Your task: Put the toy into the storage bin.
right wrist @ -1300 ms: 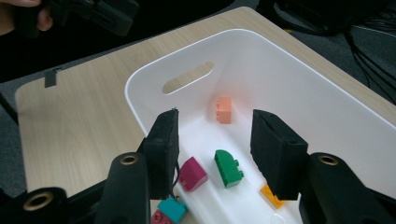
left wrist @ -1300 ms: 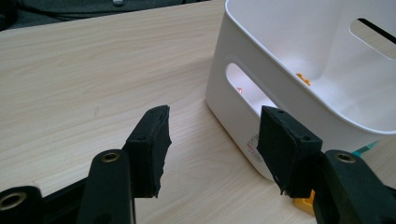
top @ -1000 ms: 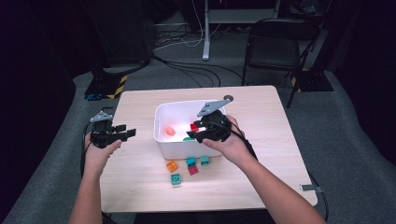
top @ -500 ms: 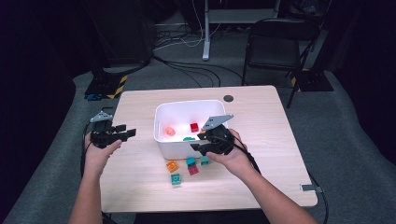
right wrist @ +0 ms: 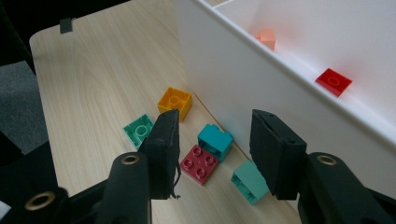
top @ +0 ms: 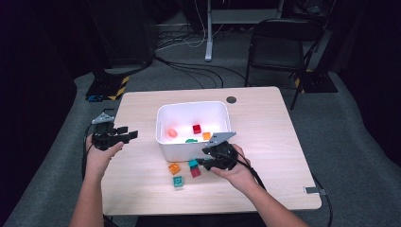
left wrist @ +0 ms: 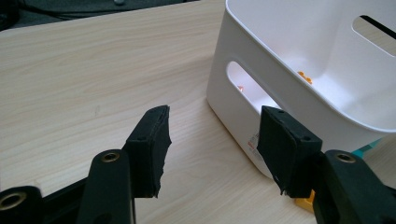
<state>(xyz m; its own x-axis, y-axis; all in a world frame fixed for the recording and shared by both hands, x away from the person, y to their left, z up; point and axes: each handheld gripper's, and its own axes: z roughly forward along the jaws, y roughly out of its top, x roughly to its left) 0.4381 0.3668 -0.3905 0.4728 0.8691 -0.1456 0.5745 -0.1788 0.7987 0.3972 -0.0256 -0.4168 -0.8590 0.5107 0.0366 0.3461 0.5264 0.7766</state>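
The right gripper (right wrist: 212,151) hovered with jaws wide apart and empty over a teal block (right wrist: 215,141) lying just beside the white bin (top: 193,128), its long axis slanting towards the bin wall. A clean grasp would need squaring the jaws across its short sides. The left gripper (left wrist: 212,147) waited open, holding nothing.

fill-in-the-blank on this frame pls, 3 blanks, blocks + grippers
1. The red block lies inside the white ____.
2. The right gripper hovers over loose blocks with its jaws ____.
3. The left gripper holds ____ between its jaws.

Missing words: bin; open; nothing
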